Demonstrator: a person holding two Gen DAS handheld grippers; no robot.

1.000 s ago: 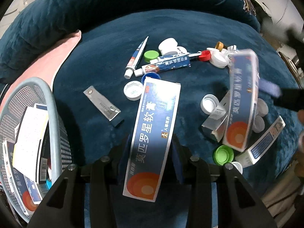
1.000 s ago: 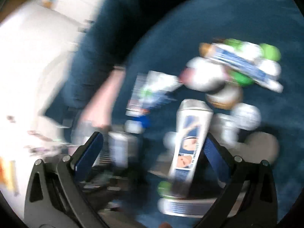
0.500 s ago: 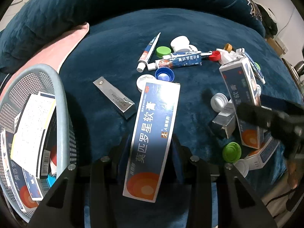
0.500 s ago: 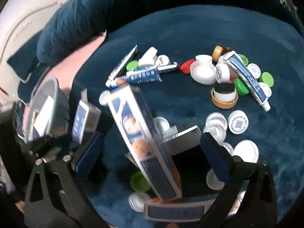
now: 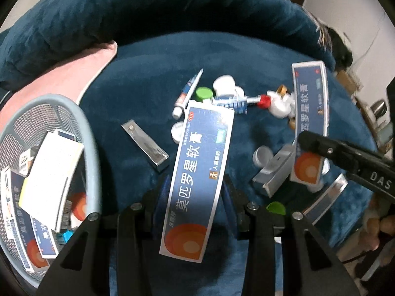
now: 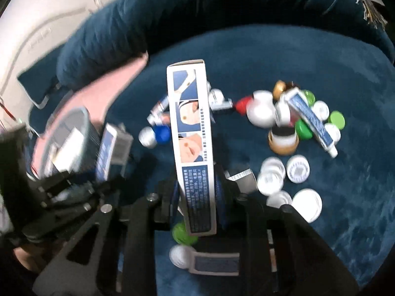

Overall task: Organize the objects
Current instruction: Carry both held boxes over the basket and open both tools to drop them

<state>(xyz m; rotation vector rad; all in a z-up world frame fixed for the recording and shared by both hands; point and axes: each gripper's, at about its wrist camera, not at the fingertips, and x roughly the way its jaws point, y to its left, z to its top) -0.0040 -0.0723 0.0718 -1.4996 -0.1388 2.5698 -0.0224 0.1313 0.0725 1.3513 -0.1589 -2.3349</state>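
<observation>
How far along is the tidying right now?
Partly done. Several boxes already lie in the basket. The left gripper and the right gripper, whose jaws just closed, each grip an ointment box. Tubes, caps and silver cartons remain on the cushion.

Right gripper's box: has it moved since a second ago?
Yes. The jaws have just been closing and now pinch the box, which stands lifted off the blue cushion; earlier it sat among the white caps.

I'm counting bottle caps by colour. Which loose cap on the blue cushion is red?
The red cap at the tip of the blue-and-white ointment tube, beside the white caps. The other caps in view are white, green, blue or gold.
</observation>
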